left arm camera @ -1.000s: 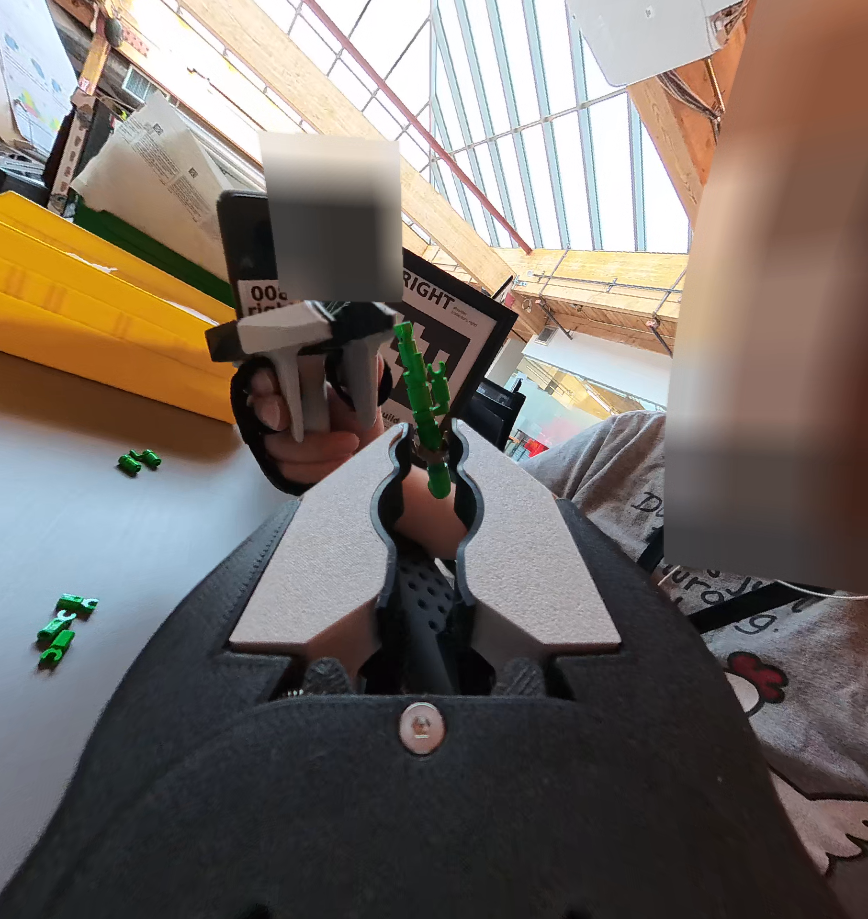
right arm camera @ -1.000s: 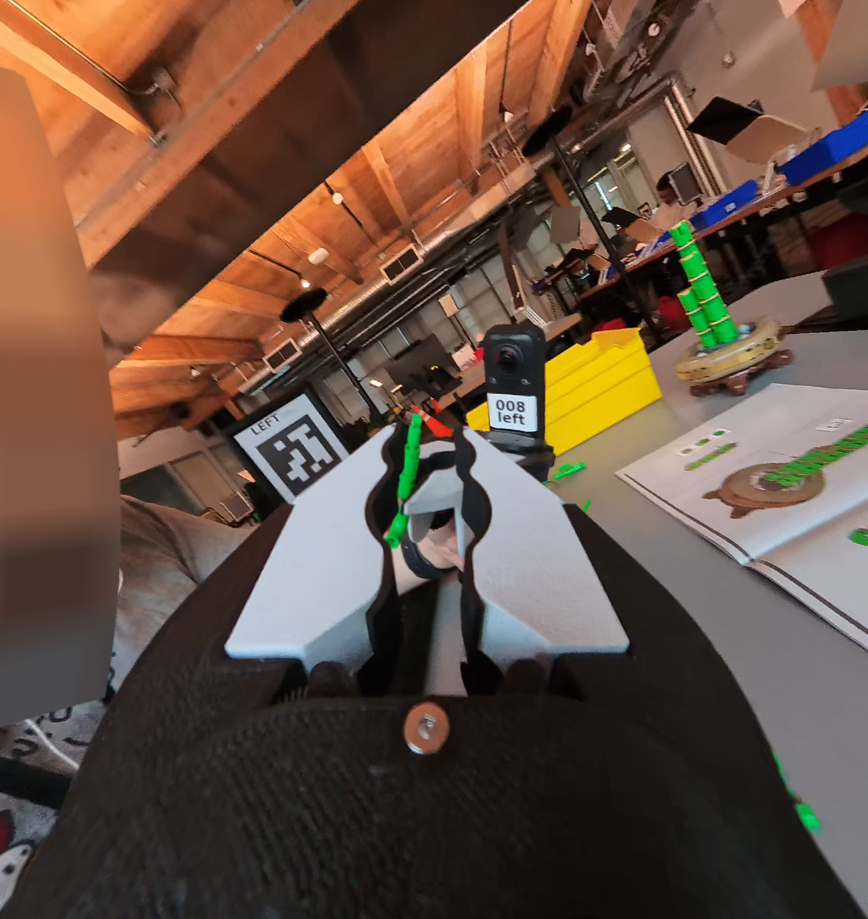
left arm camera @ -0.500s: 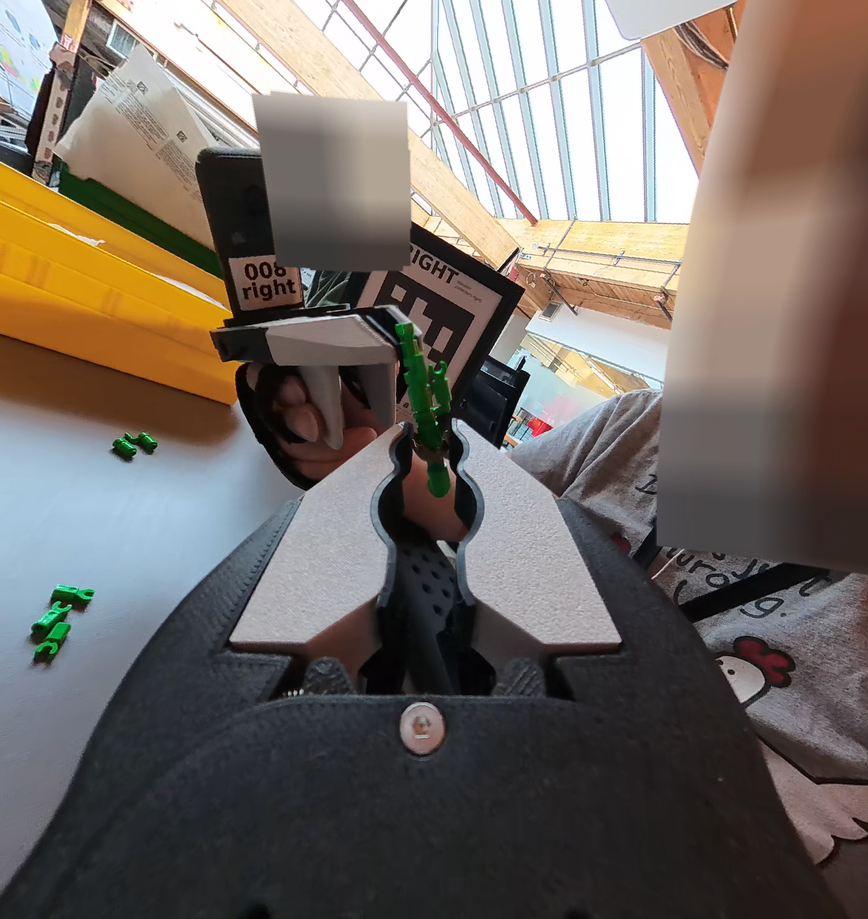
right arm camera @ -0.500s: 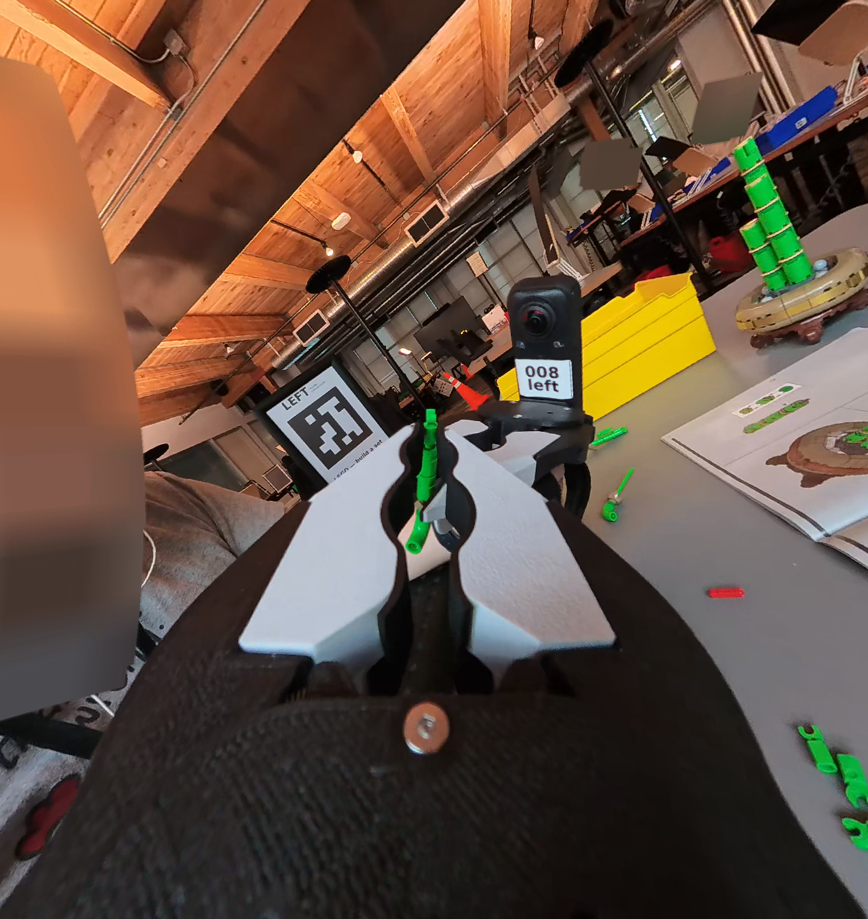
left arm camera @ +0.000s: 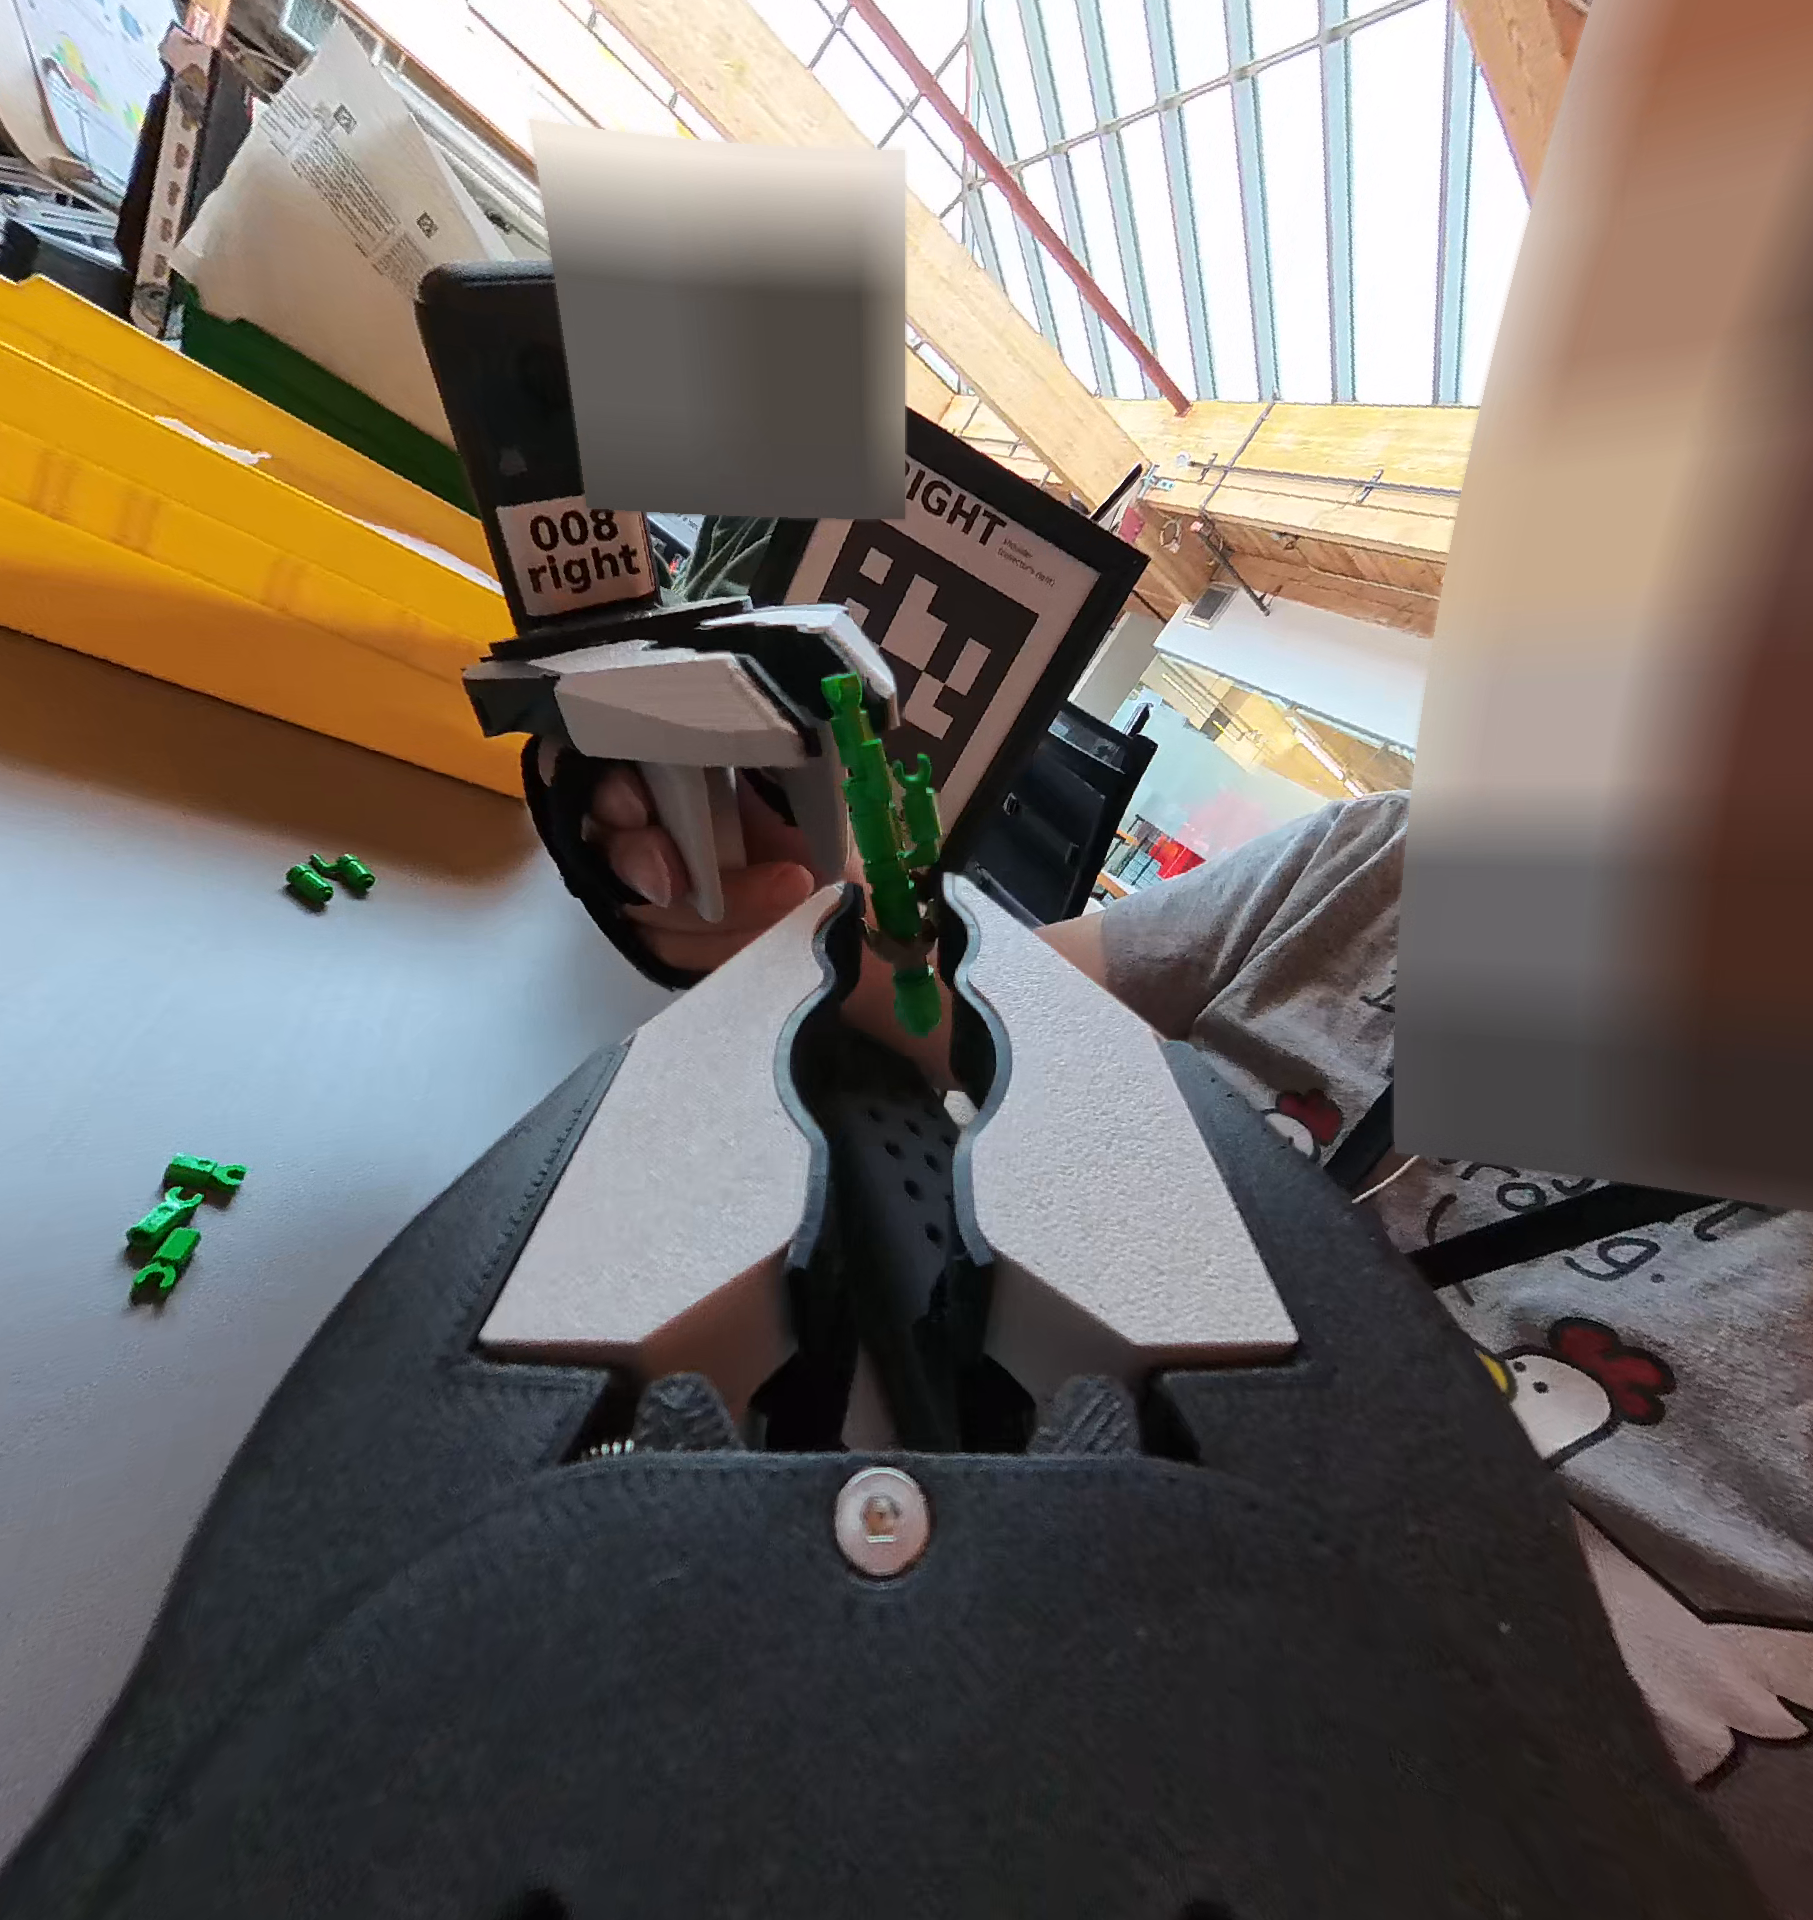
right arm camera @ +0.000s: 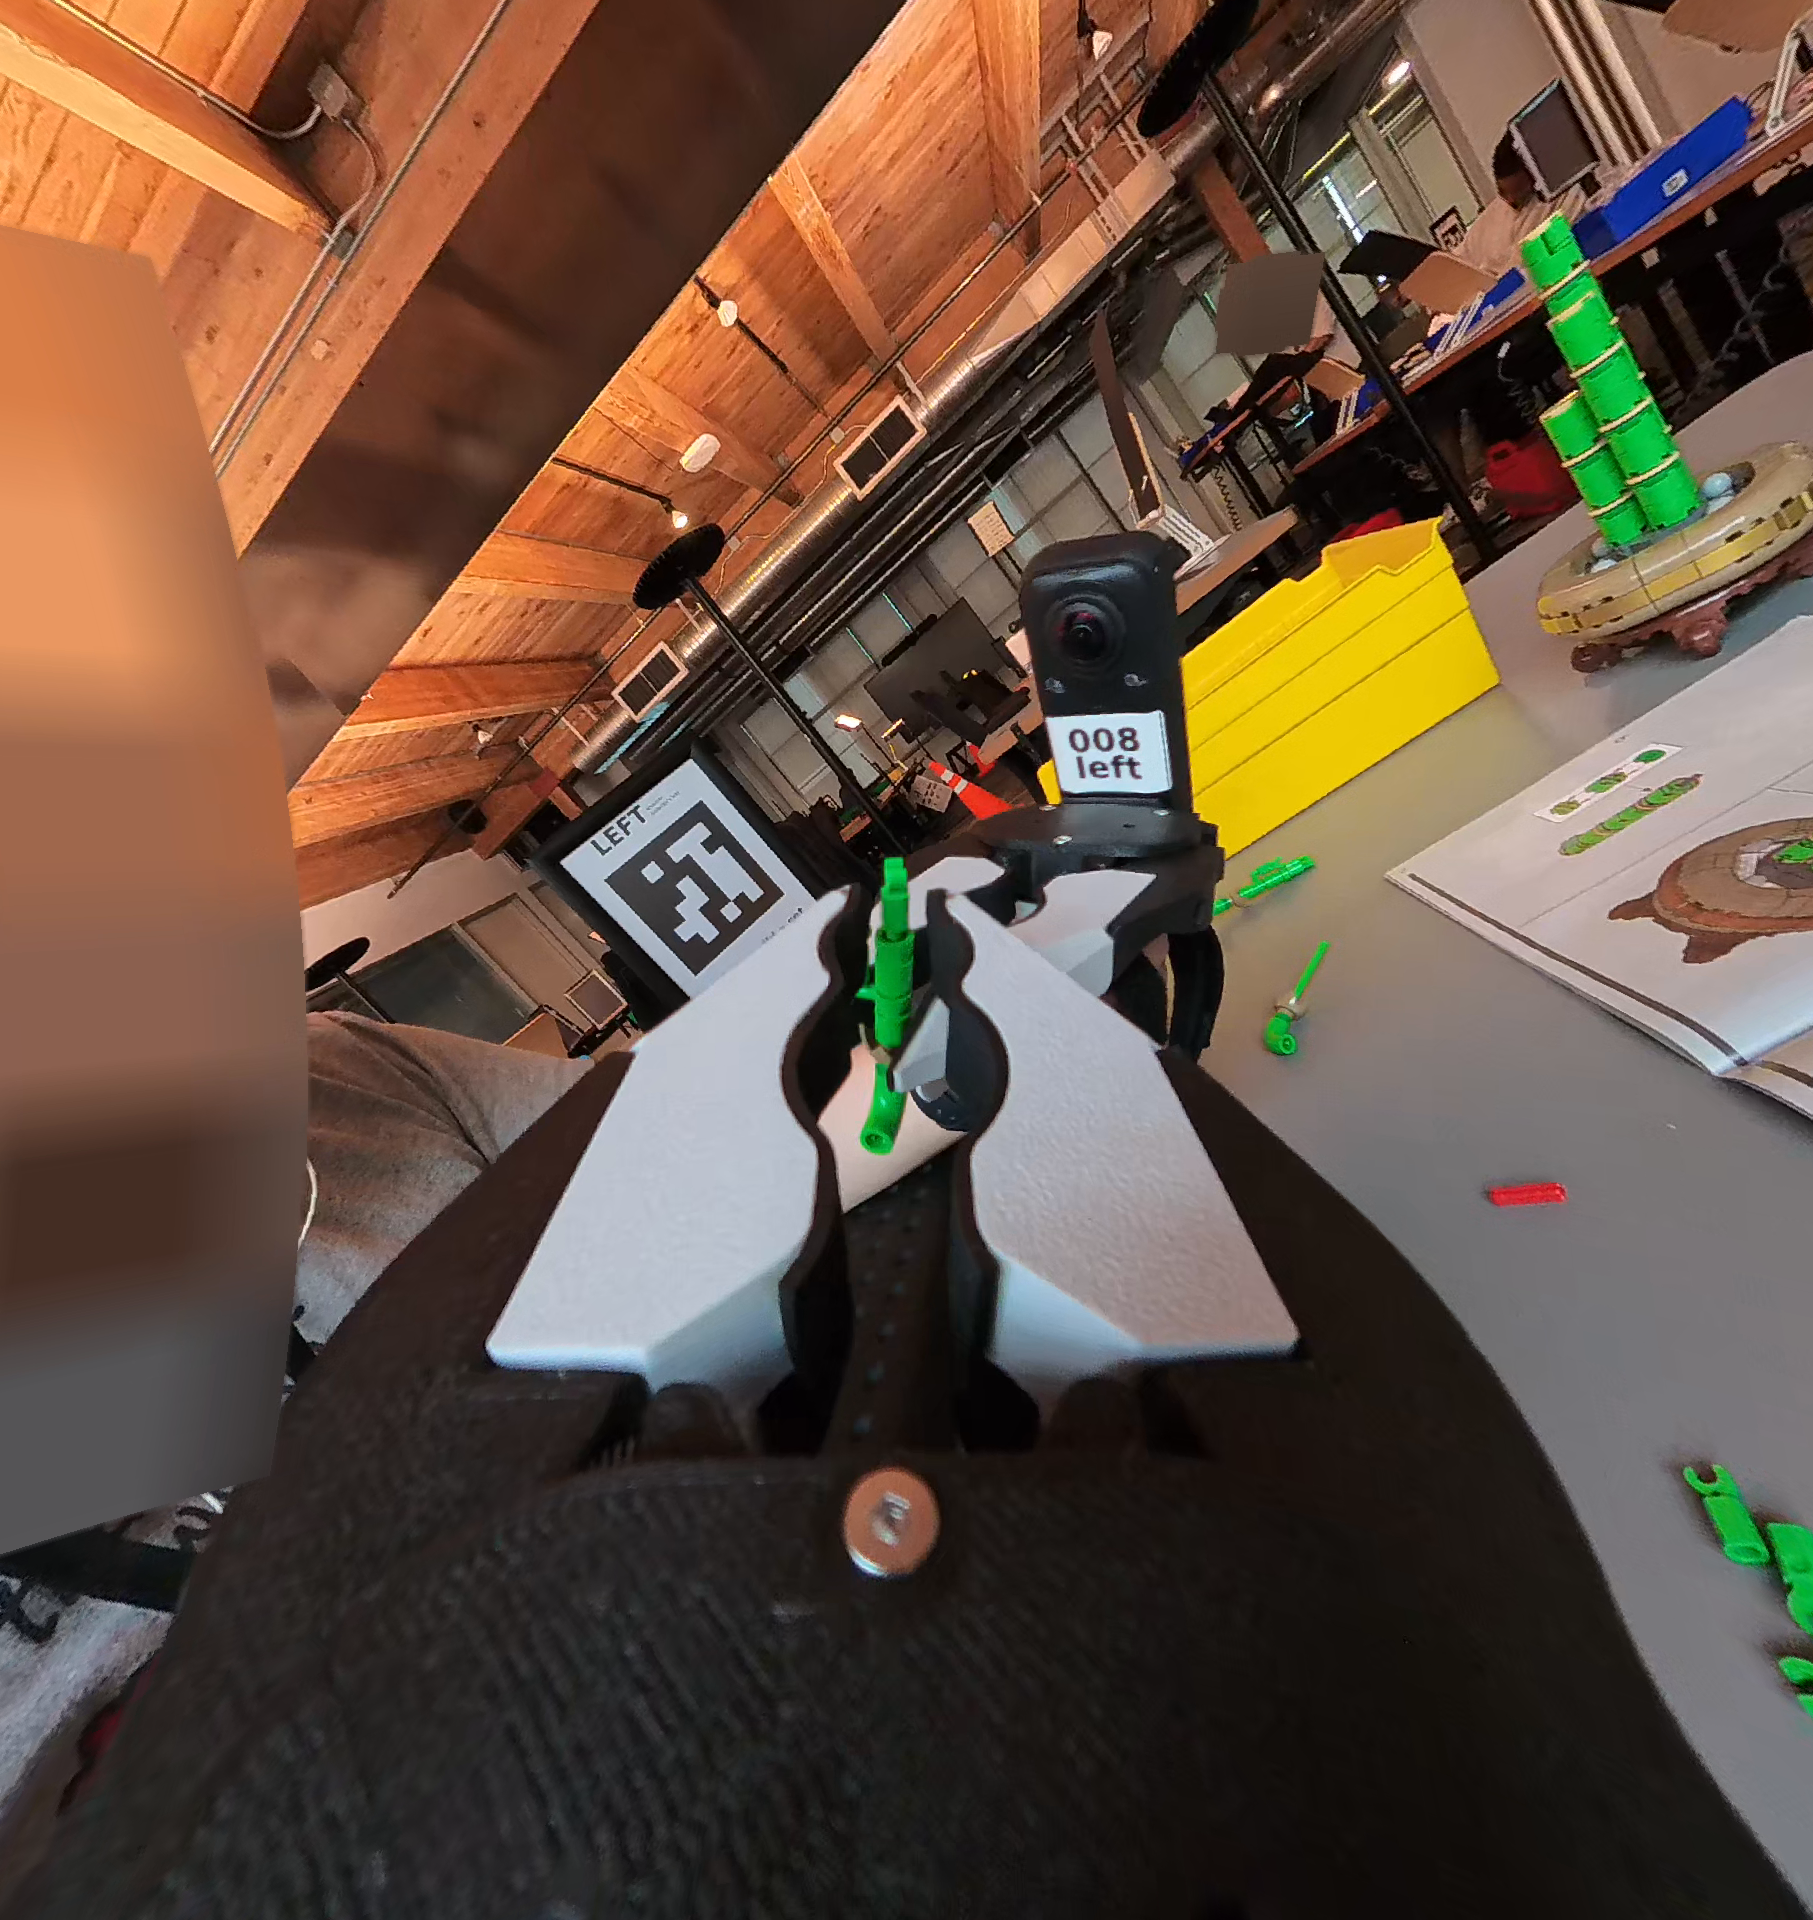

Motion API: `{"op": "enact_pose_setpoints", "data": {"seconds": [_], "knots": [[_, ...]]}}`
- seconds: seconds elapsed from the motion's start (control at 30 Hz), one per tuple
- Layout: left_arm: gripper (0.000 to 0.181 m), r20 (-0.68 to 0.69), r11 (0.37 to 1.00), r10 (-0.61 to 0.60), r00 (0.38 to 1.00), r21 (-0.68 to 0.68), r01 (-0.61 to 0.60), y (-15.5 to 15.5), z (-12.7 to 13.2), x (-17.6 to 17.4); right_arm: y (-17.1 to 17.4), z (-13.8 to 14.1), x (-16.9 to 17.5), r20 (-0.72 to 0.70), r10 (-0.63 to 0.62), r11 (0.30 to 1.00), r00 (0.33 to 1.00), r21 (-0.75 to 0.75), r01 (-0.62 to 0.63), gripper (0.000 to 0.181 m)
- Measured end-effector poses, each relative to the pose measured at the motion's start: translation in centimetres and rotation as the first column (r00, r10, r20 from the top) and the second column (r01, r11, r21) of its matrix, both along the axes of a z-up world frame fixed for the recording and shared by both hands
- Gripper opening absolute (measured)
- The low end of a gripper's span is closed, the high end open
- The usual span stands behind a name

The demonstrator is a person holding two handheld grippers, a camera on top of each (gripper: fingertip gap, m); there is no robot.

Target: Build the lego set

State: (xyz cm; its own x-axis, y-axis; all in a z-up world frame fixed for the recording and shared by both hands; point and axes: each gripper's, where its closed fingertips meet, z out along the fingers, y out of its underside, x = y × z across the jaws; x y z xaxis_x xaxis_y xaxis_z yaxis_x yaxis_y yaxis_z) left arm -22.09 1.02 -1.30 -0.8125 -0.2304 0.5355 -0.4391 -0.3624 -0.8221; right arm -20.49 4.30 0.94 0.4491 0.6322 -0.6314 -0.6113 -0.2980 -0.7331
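Note:
My left gripper (left arm camera: 900, 904) is shut on the lower part of a thin green lego stem (left arm camera: 876, 810) with a small clip on its side, and holds it upright in the air. The stem also shows in the right wrist view (right arm camera: 889, 956). My right gripper (right arm camera: 891, 904) faces the left one at close range. Its jaws stand a narrow gap apart and I see nothing held in them. In the left wrist view its fingers (left arm camera: 699, 842) hang just left of the stem. A partly built model (right arm camera: 1608, 416) of stacked green cylinders on a round tan base stands far right.
An open instruction booklet (right arm camera: 1660, 935) lies on the grey table (left arm camera: 258, 1039). Loose green clips (left arm camera: 175, 1216) (right arm camera: 1785, 1579), two more green stems (right arm camera: 1297, 997) and a small red piece (right arm camera: 1525, 1193) are scattered there. A yellow bin (left arm camera: 154, 520) stands behind. A person sits close. The tips of both grippers are at nearly the same place.
The right gripper's jaws have narrowed and it has come closer to the stem. The right view has tilted, showing more table. The left gripper keeps its hold.

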Motion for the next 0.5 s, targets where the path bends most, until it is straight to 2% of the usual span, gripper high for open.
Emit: {"op": "enact_pose_setpoints", "data": {"seconds": [0.2,0.33,0.5], "knots": [[0.012,-0.005,1.000,-0.009,1.000,-0.004,0.009,-0.09,0.04,-0.06,0.01,-0.26,-0.36,0.004,0.023,1.000,1.000,-0.012,-0.023,0.010],[0.012,-0.001,1.000,-0.004,1.000,0.001,0.004,-0.03,0.11,-0.10,-0.03,0.05,-0.55,0.033,0.003,1.000,0.999,0.019,-0.004,0.004],[0.012,0.002,1.000,0.005,1.000,0.007,-0.005,0.03,0.10,-0.07,-0.11,0.14,-0.40,-0.011,0.020,1.000,1.000,0.011,-0.020,0.003]]}}
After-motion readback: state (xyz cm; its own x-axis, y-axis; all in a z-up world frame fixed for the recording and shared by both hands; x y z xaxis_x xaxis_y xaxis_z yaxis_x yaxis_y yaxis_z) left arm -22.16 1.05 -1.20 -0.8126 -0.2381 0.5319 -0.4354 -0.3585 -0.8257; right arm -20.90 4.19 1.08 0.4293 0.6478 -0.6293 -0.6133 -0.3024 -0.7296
